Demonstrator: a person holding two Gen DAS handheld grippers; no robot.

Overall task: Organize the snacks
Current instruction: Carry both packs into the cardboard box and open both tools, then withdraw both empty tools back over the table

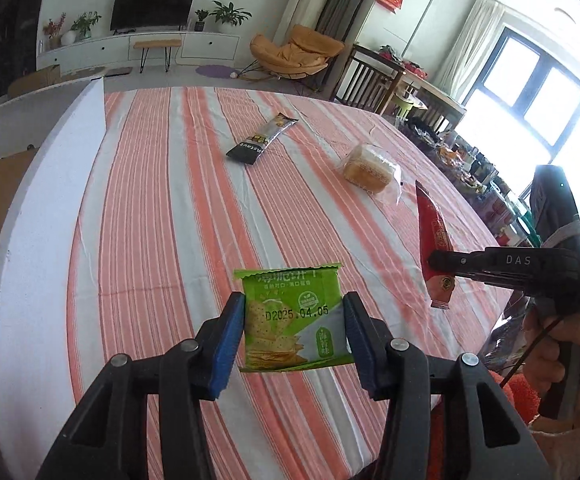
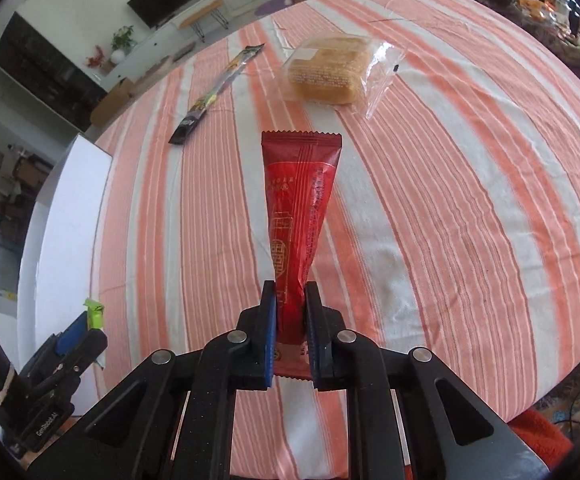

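Note:
My left gripper (image 1: pixel 294 310) is shut on a green cracker packet (image 1: pixel 290 316), held flat above the striped tablecloth (image 1: pixel 161 208). Over at the right, my right gripper (image 2: pixel 290 296) is shut on the lower end of a red snack packet (image 2: pixel 300 200), which sticks up and away from it, squeezed narrow at the pads. From the left wrist view the right gripper (image 1: pixel 436 260) shows side-on, clamping the red packet (image 1: pixel 434 232). Farther back on the cloth lie a black and yellow bar (image 1: pixel 263 140) (image 2: pixel 213 94) and a clear-wrapped cake (image 1: pixel 372 170) (image 2: pixel 334 68).
A white box wall (image 1: pixel 45 184) (image 2: pixel 65 232) runs along the table's left side. A hand (image 1: pixel 558 344) holds the right tool at the lower right. Behind the table stand a TV unit, an orange lounge chair (image 1: pixel 298 50) and a cluttered side table.

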